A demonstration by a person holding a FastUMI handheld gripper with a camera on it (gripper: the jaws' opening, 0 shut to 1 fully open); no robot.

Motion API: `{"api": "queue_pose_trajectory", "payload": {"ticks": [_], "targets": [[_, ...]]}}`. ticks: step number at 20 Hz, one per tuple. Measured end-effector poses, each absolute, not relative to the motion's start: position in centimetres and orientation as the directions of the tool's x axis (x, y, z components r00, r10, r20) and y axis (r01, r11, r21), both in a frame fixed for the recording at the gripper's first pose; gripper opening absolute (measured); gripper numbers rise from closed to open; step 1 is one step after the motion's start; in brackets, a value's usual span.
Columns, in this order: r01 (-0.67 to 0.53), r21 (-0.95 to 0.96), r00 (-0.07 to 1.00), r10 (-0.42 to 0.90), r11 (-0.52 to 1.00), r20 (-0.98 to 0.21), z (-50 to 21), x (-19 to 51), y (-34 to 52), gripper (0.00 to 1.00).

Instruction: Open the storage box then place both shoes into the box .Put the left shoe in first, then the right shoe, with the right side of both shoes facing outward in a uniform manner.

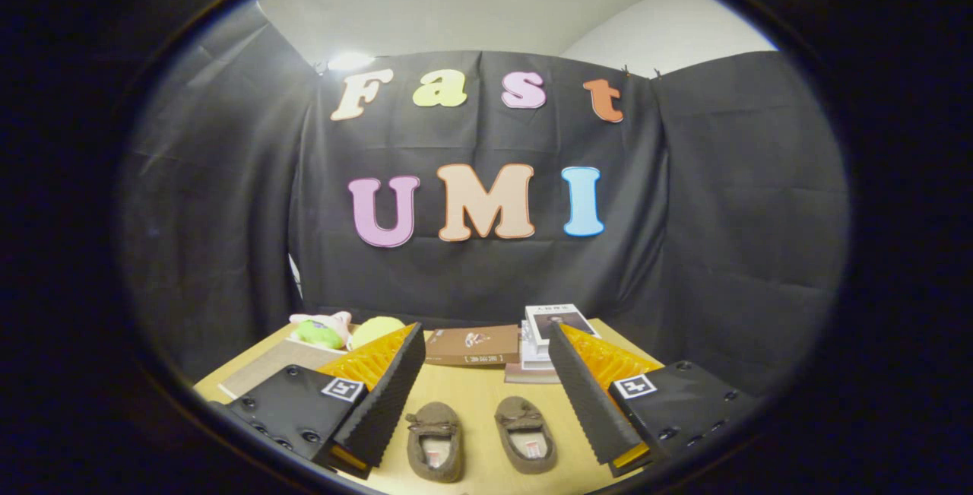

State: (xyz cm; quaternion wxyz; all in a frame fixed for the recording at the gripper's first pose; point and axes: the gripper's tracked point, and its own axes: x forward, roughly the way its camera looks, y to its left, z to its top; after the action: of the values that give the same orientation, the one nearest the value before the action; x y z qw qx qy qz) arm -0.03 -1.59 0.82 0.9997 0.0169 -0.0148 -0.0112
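Observation:
Two small brown slip-on shoes lie side by side on the wooden table [475, 392], toes pointing away from me. The left-hand shoe [433, 440] and the right-hand shoe [526, 434] both sit low between my two fingers. My gripper [486, 339] is open wide, held above the table, with nothing pressed between its fingers. A flat beige panel [277, 362] shows beyond the left finger; I cannot tell whether it is the storage box.
A brown book [471, 347] lies ahead of the shoes near the table's far edge. A stack of books and magazines [549, 335] sits to its right. Soft toys, one green and white [323, 330] and one yellow-green [376, 328], rest at the far left.

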Motion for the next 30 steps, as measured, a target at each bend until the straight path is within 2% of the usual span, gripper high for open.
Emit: {"api": "queue_pose_trajectory", "payload": {"ticks": [7,11,14,17,21,30], "targets": [[-0.038,0.192,0.998,0.03,0.981,0.046,0.9,-1.0,-0.3,1.0],[-0.115,0.418,0.993,0.102,0.901,0.054,-0.4,-1.8,1.8,1.0],[-0.133,0.623,0.991,0.119,0.771,0.064,-1.8,-2.3,2.9,1.0],[-0.095,0.801,0.993,0.109,0.591,0.038,-5.2,-2.9,3.9,0.99],[-0.005,0.934,0.996,0.081,0.357,-0.025,-9.8,-3.4,6.3,0.99],[0.16,0.987,0.978,0.134,-0.014,-0.157,-18.2,-2.9,13.3,0.98]]}}
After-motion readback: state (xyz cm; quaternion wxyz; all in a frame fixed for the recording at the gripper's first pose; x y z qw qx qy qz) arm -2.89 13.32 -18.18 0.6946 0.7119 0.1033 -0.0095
